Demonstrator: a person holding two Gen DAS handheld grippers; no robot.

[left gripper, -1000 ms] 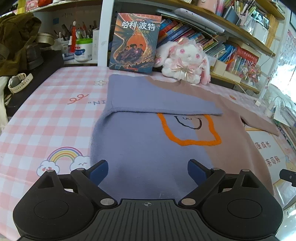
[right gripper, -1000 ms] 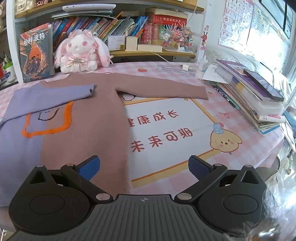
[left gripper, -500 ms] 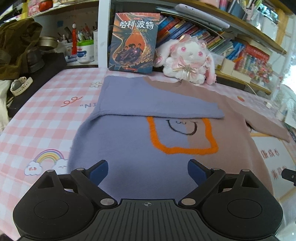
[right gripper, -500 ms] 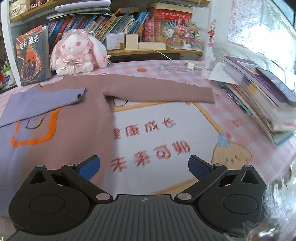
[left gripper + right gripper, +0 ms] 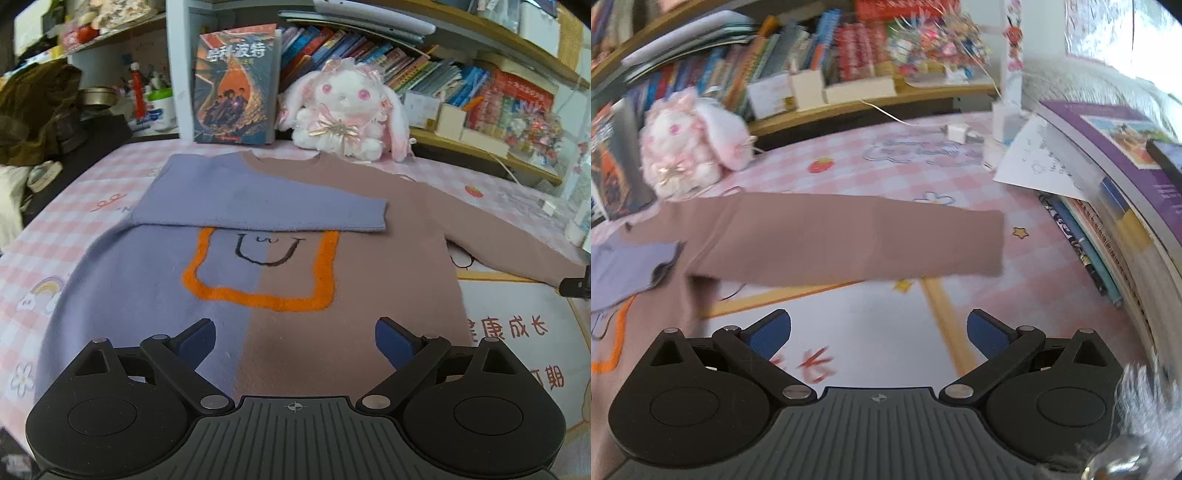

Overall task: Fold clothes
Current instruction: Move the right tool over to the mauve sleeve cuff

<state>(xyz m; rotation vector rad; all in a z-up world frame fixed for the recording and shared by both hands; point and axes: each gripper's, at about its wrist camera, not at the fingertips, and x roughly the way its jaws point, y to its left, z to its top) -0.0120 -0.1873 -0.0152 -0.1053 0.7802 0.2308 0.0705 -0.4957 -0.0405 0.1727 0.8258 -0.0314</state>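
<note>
Your left claw point(image 5: 294, 341) hangs over the sweater's lower hem w/ its blue pads spread wide, nothing between them. The sweater point(image 5: 280, 266) lies flat on the pink-checked tabletop point(image 5: 40, 258), half lilac, half dusty pink, w/ an orange outline and a drawn smile on the chest. Its lilac sleeve point(image 5: 258, 206) is folded across the chest, cuff ending near the middle. Its pink sleeve point(image 5: 849, 236) stretches straight out to your right, cuff resting on the checked cloth just short of a stack of books point(image 5: 1123, 206). Your right claw point(image 5: 879, 332) is released too, pads well apart, hovering over a white printed mat point(image 5: 871, 317), near that sleeve but not touching it; this view is blurred. Behind the collar sit a plush bunny point(image 5: 343, 110) and an upright book point(image 5: 236, 85).
</note>
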